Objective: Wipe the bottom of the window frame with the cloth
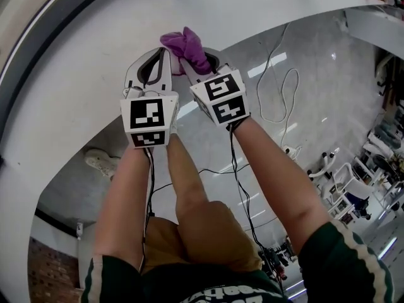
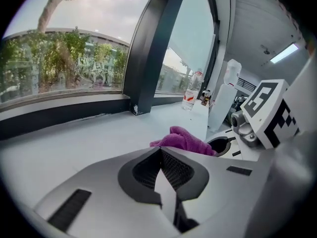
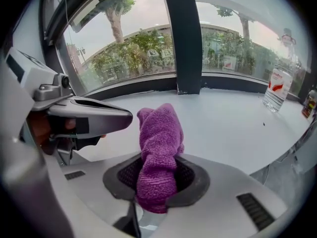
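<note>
A purple cloth (image 1: 186,45) sticks out of my right gripper (image 1: 197,65), which is shut on it; in the right gripper view the cloth (image 3: 158,148) stands bunched upright between the dark pads. My left gripper (image 1: 161,55) is close beside it on the left, shut, with nothing between its tips (image 2: 159,150). Both hover over the white sill (image 2: 74,143). The window frame's dark bottom rail (image 2: 59,114) runs along the far edge of the sill under the glass, also in the right gripper view (image 3: 233,82). Neither cloth nor gripper touches it.
A dark vertical mullion (image 3: 185,38) meets the rail. A clear plastic bottle (image 3: 278,87) stands on the sill to the right, also seen from the left gripper (image 2: 190,90). White cables (image 1: 278,87) lie on the floor below.
</note>
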`<act>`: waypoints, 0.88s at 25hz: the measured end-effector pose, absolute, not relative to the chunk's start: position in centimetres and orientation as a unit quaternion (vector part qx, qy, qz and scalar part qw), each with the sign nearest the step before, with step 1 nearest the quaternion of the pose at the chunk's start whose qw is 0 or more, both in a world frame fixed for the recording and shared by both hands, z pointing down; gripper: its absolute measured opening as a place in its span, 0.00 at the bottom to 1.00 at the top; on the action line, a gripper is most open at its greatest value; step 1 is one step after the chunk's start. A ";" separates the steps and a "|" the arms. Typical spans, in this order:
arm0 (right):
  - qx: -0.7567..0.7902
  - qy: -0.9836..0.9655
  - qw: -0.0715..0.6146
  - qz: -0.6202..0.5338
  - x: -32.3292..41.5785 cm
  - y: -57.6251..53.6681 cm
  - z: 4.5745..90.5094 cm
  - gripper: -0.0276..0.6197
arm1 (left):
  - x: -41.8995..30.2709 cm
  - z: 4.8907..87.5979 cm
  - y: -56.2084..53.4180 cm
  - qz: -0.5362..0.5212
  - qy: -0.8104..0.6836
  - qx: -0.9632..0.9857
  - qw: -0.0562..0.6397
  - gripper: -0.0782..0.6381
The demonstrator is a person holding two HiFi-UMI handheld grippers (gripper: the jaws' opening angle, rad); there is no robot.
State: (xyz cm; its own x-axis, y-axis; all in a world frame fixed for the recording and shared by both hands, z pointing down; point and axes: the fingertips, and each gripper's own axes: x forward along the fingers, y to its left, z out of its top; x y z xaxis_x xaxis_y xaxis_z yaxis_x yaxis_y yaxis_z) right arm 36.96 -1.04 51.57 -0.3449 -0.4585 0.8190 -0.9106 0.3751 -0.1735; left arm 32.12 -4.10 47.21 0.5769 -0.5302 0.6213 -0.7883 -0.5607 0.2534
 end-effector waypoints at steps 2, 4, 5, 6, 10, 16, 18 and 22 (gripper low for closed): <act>0.454 -0.756 0.346 0.321 37.2 -1.1 51.7 0.22 | 32.2 47.3 -3.8 0.246 -0.391 0.848 0.259 0.12; 0.459 -0.752 0.342 0.328 37.4 -0.4 51.9 0.22 | 32.0 47.5 -2.6 0.251 -0.390 0.847 0.260 0.12; 0.463 -0.749 0.341 0.330 37.4 -0.2 52.0 0.22 | 31.9 47.5 -2.1 0.253 -0.389 0.847 0.259 0.12; 0.467 -0.745 0.342 0.331 37.5 -0.2 52.0 0.22 | 31.7 47.5 -1.9 0.254 -0.389 0.847 0.259 0.12; 0.484 -0.732 0.343 0.334 37.2 -0.4 52.0 0.22 | 29.9 47.0 -1.6 0.251 -0.399 0.841 0.265 0.12; 0.488 -0.727 0.352 0.331 36.0 0.1 51.8 0.22 | 26.9 46.7 -1.2 0.249 -0.410 0.834 0.273 0.12; 0.485 -0.728 0.357 0.328 35.0 0.4 51.8 0.22 | 25.6 46.8 -1.1 0.255 -0.413 0.832 0.270 0.12; 0.480 -0.729 0.363 0.328 33.0 0.9 51.8 0.22 | 23.1 47.0 -1.1 0.254 -0.424 0.823 0.281 0.12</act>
